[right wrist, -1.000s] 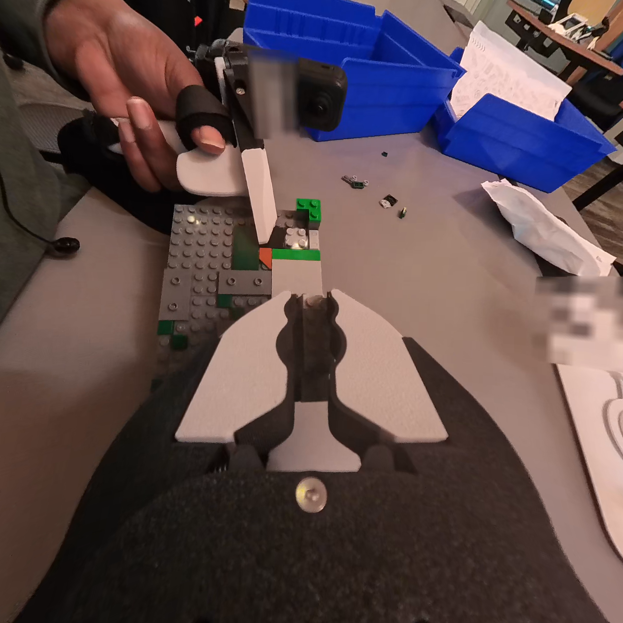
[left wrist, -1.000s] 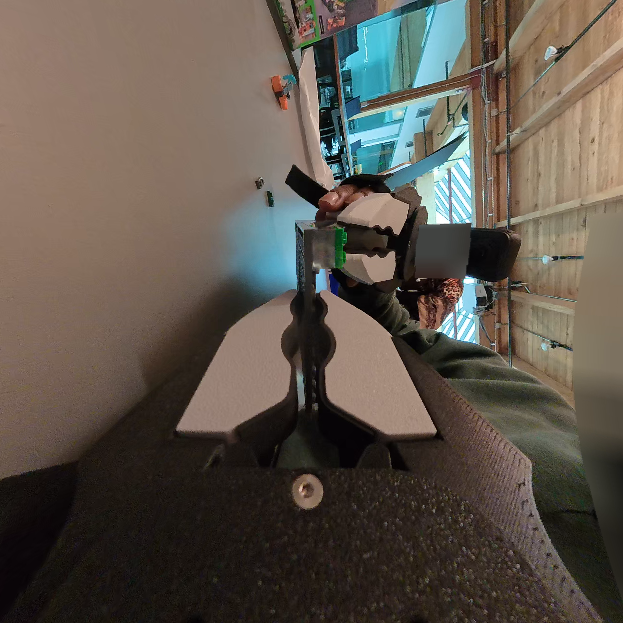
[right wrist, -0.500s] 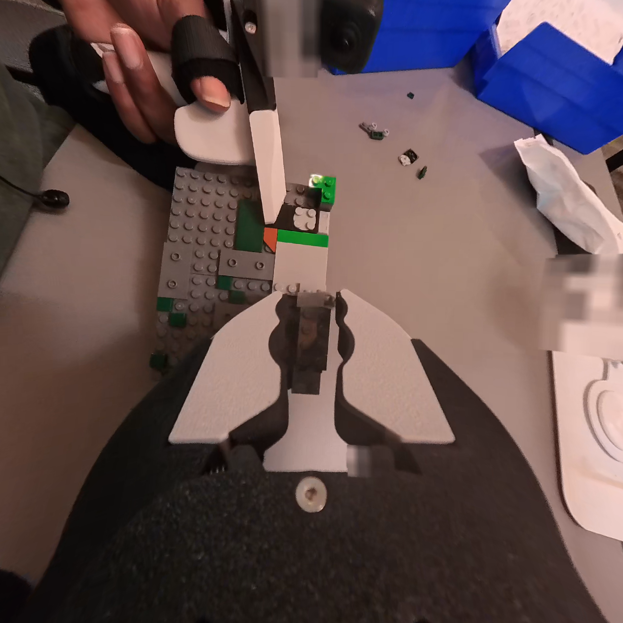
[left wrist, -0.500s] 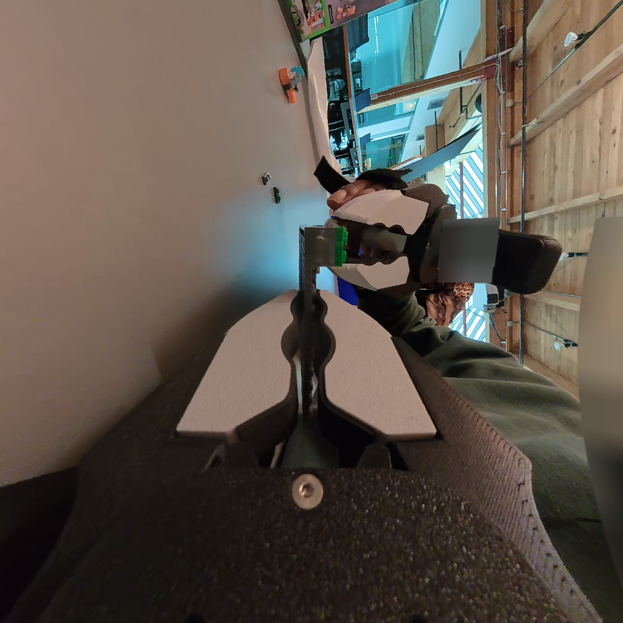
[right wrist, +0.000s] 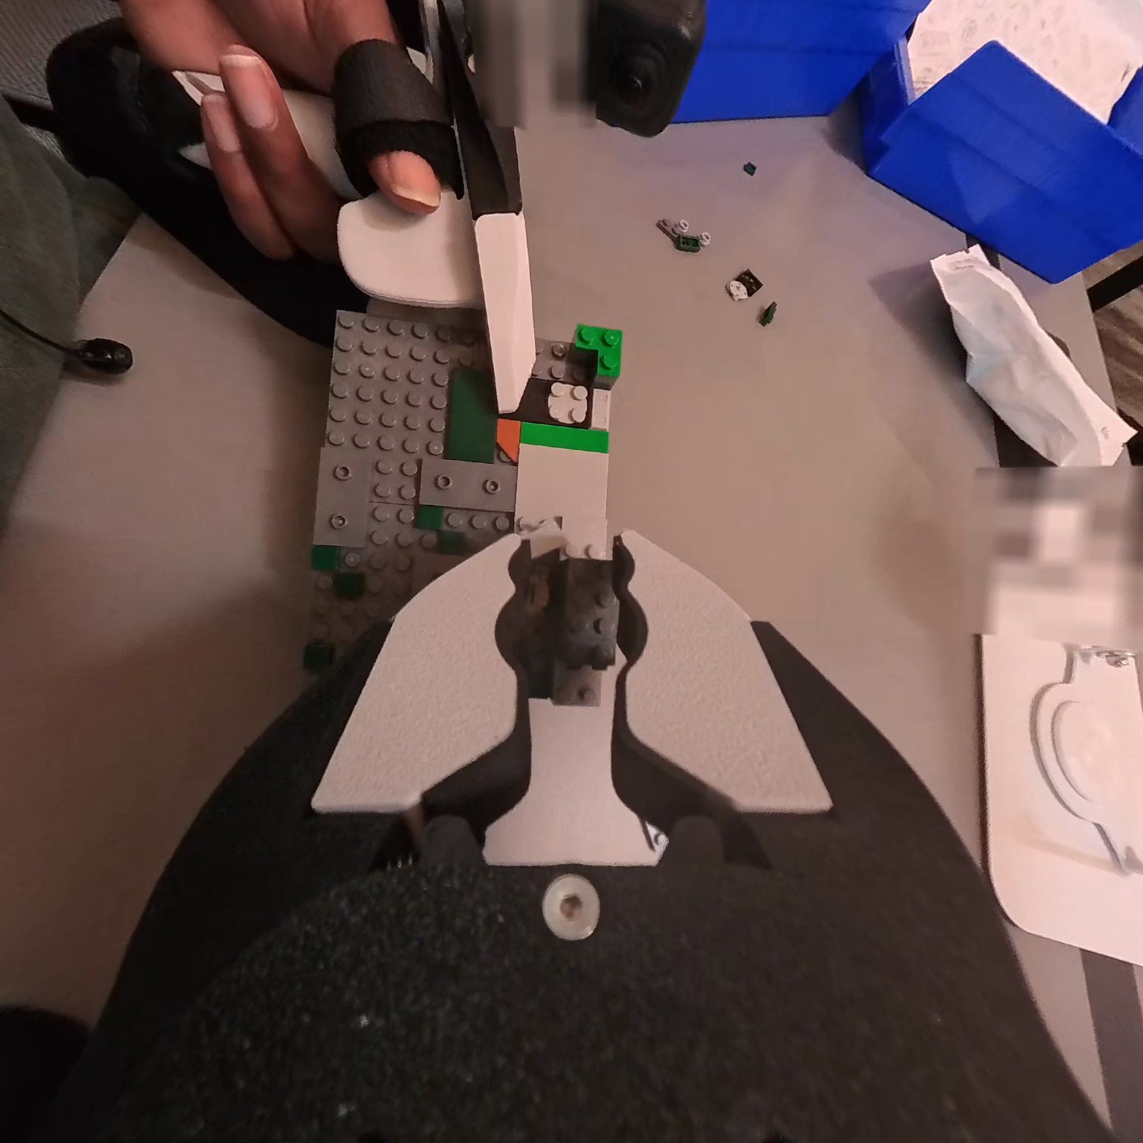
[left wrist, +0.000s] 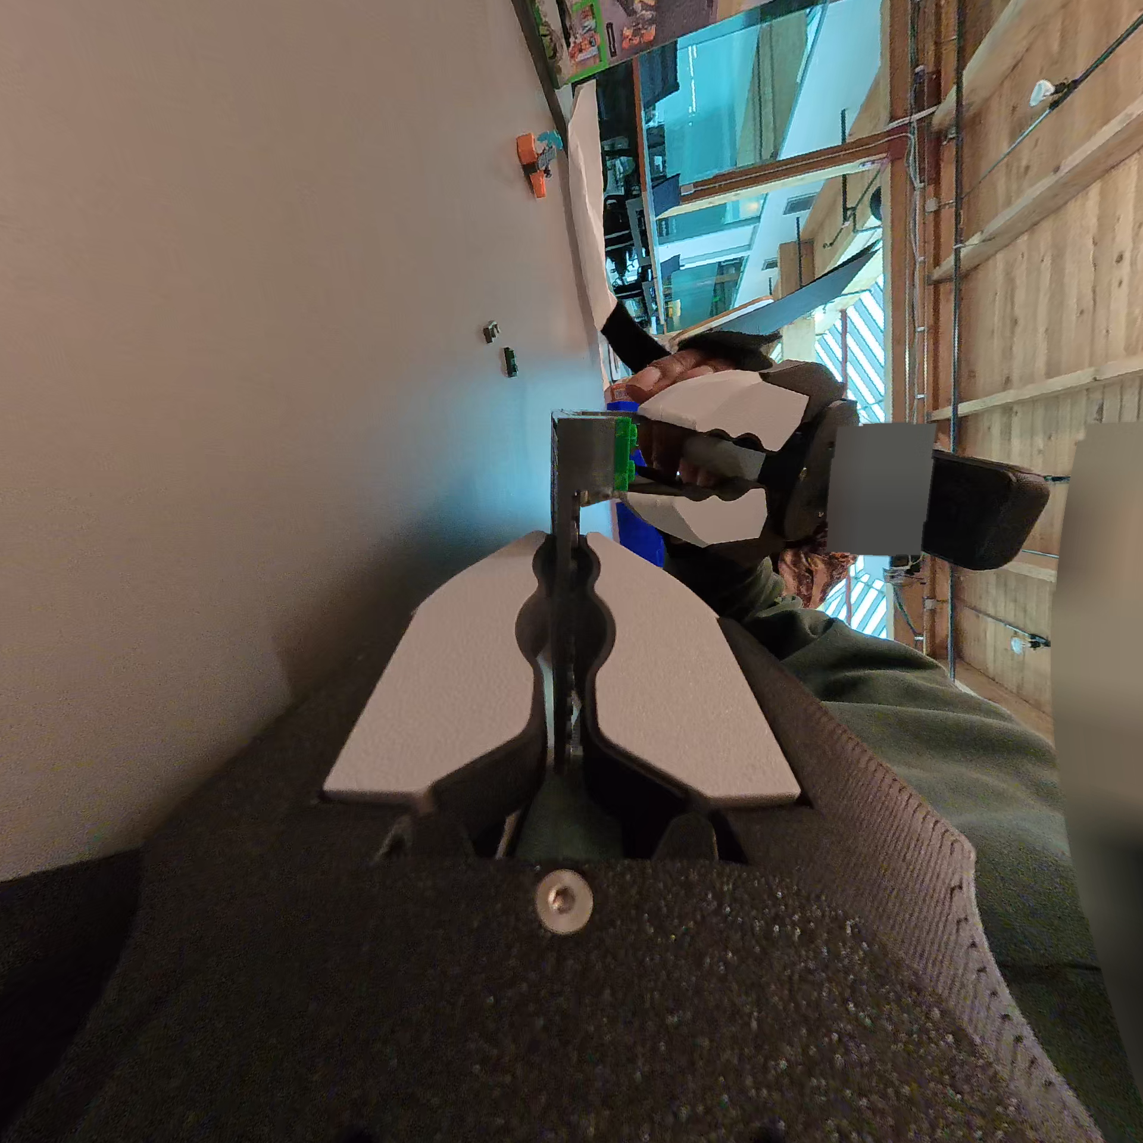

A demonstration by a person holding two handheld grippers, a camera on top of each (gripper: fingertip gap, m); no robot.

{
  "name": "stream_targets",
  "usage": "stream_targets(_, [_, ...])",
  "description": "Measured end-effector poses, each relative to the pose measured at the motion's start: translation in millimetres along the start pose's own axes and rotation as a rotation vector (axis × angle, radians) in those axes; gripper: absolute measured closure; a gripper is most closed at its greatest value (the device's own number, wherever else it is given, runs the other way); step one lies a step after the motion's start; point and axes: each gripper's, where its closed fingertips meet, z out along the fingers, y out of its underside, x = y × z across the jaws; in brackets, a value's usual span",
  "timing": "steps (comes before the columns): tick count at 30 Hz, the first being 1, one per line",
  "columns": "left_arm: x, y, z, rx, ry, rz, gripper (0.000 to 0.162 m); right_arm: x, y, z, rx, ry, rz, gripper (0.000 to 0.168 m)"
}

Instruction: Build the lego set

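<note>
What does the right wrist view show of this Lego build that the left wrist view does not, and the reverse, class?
Only the right wrist view shows the studded top of the grey baseplate, blue bins, a crumpled white bag and loose small pieces beside the build.

Only the left wrist view shows the plate edge-on between the left gripper's closed jaws, an orange piece far off on the table, and wooden walls behind.

Both show the bright green brick, the build, and the right gripper meeting it.

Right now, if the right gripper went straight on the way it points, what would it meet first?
Probably the dark grey studded brick stack between the fingers of the open right gripper, on the grey lego baseplate the left gripper clamps; depth is unclear.
</note>
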Motion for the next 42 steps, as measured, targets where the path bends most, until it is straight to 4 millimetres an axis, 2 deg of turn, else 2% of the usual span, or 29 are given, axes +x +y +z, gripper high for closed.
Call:
stream_targets(10, [-2.1,4.6,2.9,-0.007,0.021,-0.08,0.156,-1.8,-0.9,-6.3,-0.008,-0.005,-0.008,0.144])
stream_targets(14, [-1.5,4.9,3.8,-0.01,0.026,-0.084,0.156,-17.4,-2.4,-18.4,0.017,-0.086,-0.069,0.148])
stream_targets(18, [-1.9,3.5,4.7,-0.004,0.033,-0.095,0.156,-31.6,9.6,-14.4,-0.023,-0.075,-0.136,0.15])
stream_targets(22, [-1.8,5.5,6.3,-0.01,0.039,-0.105,0.155,-28.7,9.5,-11.0,-0.01,0.009,-0.182,0.151])
stream_targets(26, [0.0,7.4,7.6,-0.016,0.04,-0.1,0.155,-32.2,11.5,-5.5,-0.037,0.003,-0.209,0.152])
stream_targets(32, [-0.3,13.4,8.0,-0.026,0.04,-0.104,0.155,-22.6,12.3,-3.7,-0.109,0.029,-0.253,0.153])
stream_targets(37, [-1.1,16.8,8.5,-0.027,0.044,-0.112,0.156,-22.3,12.6,-1.5,-0.165,0.026,-0.303,0.152])
stream_targets(42, [0.4,15.9,7.6,-0.022,0.052,-0.114,0.155,-23.4,11.3,-8.3,-0.192,-0.006,-0.345,0.15])
